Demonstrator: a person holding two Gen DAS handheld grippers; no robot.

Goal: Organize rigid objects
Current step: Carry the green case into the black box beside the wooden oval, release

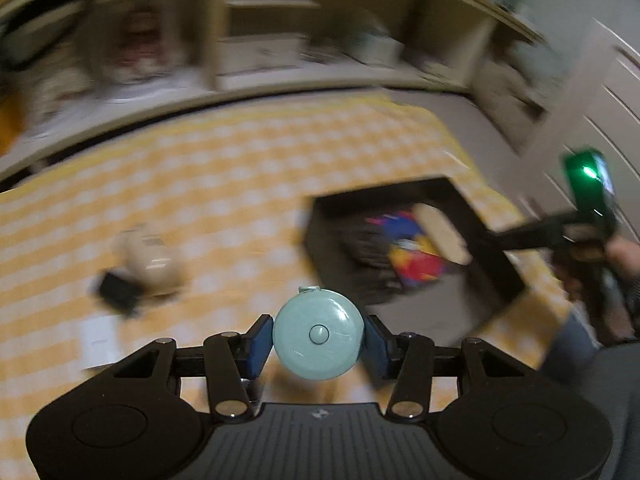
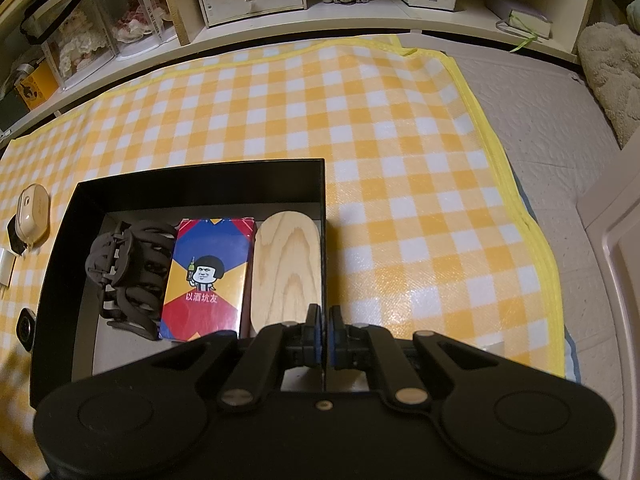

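Note:
My left gripper (image 1: 318, 336) is shut on a round pale teal tape measure (image 1: 320, 356), held above the yellow checked mat (image 1: 240, 184); this view is blurred. A black open box (image 2: 200, 176) sits on the mat. It holds a black hair claw (image 2: 128, 272), a colourful card pack (image 2: 208, 276) and an oval wooden piece (image 2: 286, 272). My right gripper (image 2: 325, 332) is shut on the box's right wall. From the left wrist, the box (image 1: 496, 268) lies ahead to the right, and the right gripper's arm (image 1: 532, 236) reaches to its edge.
On the mat left of the box lie a beige case (image 2: 32, 216), a small black item (image 2: 26, 326) and a white item (image 2: 6, 268). Shelves (image 2: 320, 20) with a small drawer unit and boxes run along the far side. Grey floor (image 2: 560, 240) lies beyond the mat's right edge.

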